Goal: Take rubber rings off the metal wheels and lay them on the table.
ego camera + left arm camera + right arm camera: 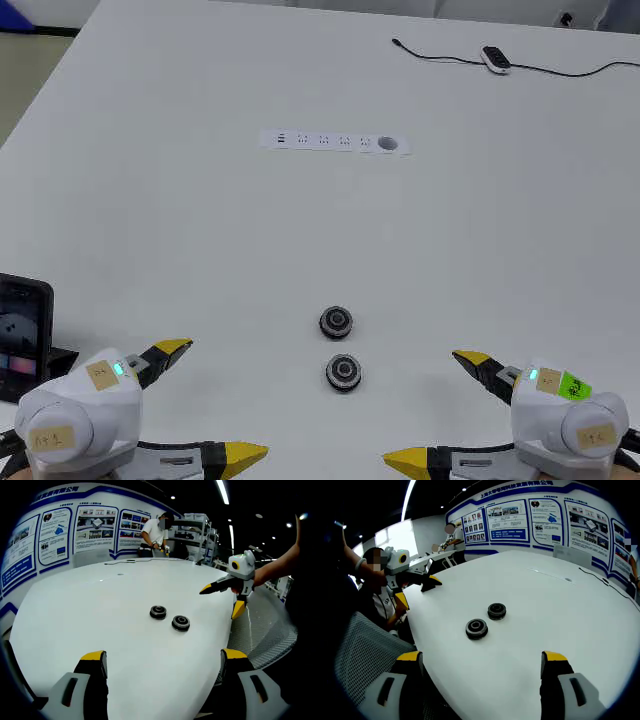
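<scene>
We hold the left gripper (208, 400) and the right gripper (438, 408) over the near edge of the surface (200, 220), the jaws of both spread wide and empty. Between them, a little ahead, the far wheel (336, 321) and near wheel (343, 372) lie flat, just beside each other, apart from both grippers.

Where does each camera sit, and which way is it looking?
Head view: on the headset, looking down at the table, two wheels, left gripper and right gripper.
Left gripper view: on the left gripper, facing across the wheels toward the right gripper; own jaws at bottom.
Right gripper view: the mirror, facing the left gripper; own jaws at bottom.
All three share the wheels.
</scene>
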